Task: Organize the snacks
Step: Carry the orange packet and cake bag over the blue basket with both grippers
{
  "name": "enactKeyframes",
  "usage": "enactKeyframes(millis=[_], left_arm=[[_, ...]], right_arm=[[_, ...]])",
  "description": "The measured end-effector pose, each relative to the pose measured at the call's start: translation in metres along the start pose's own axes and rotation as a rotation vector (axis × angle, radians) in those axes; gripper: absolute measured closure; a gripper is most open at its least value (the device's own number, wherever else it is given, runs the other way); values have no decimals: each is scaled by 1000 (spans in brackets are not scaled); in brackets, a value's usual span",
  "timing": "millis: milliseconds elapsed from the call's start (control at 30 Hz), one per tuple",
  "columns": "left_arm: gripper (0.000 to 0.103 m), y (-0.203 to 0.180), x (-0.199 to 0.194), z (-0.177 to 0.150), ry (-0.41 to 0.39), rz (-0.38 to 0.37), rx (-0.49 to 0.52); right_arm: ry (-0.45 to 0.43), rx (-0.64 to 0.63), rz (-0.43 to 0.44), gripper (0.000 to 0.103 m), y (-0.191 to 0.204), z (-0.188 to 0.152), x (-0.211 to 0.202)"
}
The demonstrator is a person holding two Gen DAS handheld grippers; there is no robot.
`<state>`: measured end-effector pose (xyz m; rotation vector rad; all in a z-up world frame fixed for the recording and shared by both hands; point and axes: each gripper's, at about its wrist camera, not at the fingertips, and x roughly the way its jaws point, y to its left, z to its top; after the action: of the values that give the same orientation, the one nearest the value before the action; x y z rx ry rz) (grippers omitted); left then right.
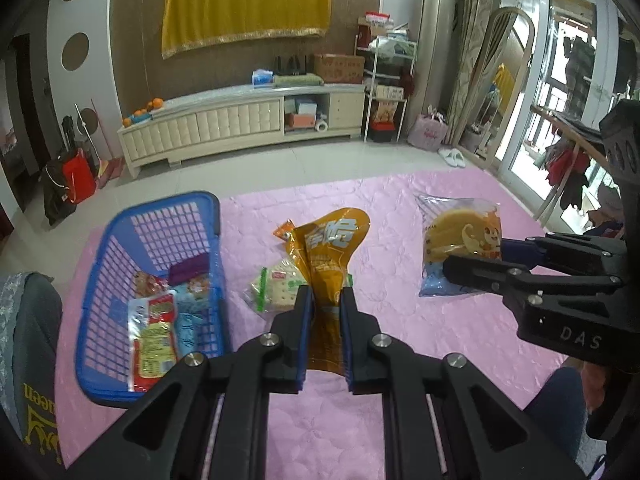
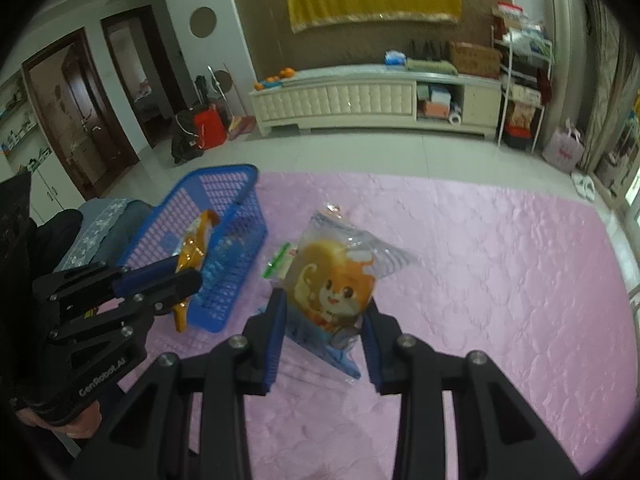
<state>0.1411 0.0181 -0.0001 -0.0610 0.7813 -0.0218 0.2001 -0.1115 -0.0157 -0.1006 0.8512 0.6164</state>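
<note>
My left gripper [image 1: 326, 300] is shut on an orange snack pouch [image 1: 330, 252] and holds it above the pink mat; the pouch also shows in the right wrist view [image 2: 192, 252] next to the basket. My right gripper [image 2: 326, 304] is shut on a clear bread bag with a cartoon squirrel [image 2: 332, 280]; it also shows in the left wrist view [image 1: 456, 240]. A blue plastic basket [image 1: 120, 240] at the left holds several snack packs, among them a red-and-yellow one [image 1: 154, 340]. A cracker pack with green trim [image 1: 276, 284] lies on the mat beside the pouch.
A pink quilted mat [image 2: 480, 280] covers the floor. A small orange packet [image 1: 284, 232] lies behind the pouch. A person's knee and clothing [image 1: 28, 340] are at the far left. A low white cabinet [image 1: 240, 120] stands along the back wall.
</note>
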Motion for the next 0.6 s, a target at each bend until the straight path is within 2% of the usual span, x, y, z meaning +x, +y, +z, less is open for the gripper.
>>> enactKeyframes(millis=[267, 600], left_arm=[[91, 23, -34, 0, -44, 12, 25], [91, 60, -57, 7, -82, 45, 35]], right_arm=[[-62, -98, 1, 63, 43, 14, -21], [-78, -181, 42, 63, 88, 42, -12]])
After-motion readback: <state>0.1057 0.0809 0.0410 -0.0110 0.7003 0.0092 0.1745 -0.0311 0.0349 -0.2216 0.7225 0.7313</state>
